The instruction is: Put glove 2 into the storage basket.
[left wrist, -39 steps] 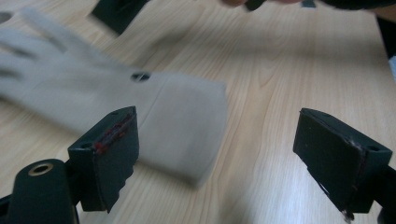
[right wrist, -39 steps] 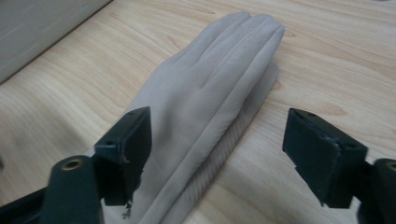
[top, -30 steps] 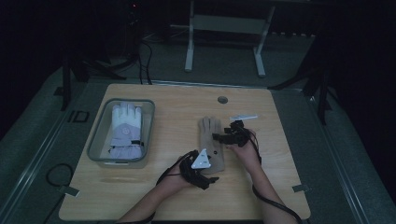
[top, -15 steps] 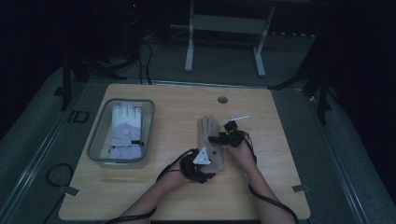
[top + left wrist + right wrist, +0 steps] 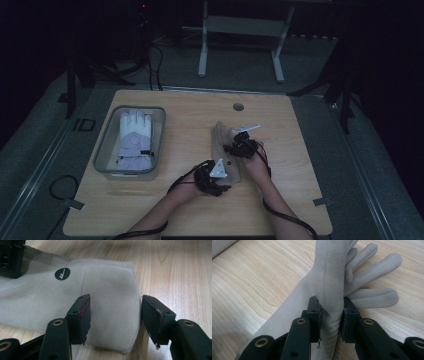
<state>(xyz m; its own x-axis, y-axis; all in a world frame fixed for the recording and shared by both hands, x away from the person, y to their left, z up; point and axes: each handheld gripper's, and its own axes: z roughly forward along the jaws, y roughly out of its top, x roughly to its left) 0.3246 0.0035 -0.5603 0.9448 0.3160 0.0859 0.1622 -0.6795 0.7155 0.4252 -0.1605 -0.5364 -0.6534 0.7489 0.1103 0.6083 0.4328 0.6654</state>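
The beige glove [image 5: 226, 152] is lying mid-table, right of centre in the high view, its long axis running up the frame. The right gripper [image 5: 331, 317] has just been closing and is pinching a raised fold near the fingers. The left gripper [image 5: 113, 315] is straddling the cuff corner, jaws closing but not yet pressing.

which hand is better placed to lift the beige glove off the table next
Right. The right hand-held gripper already pinches a raised fold of the beige glove. The left hand-held gripper has been closing around the cuff, but one pad seems not to press it yet.
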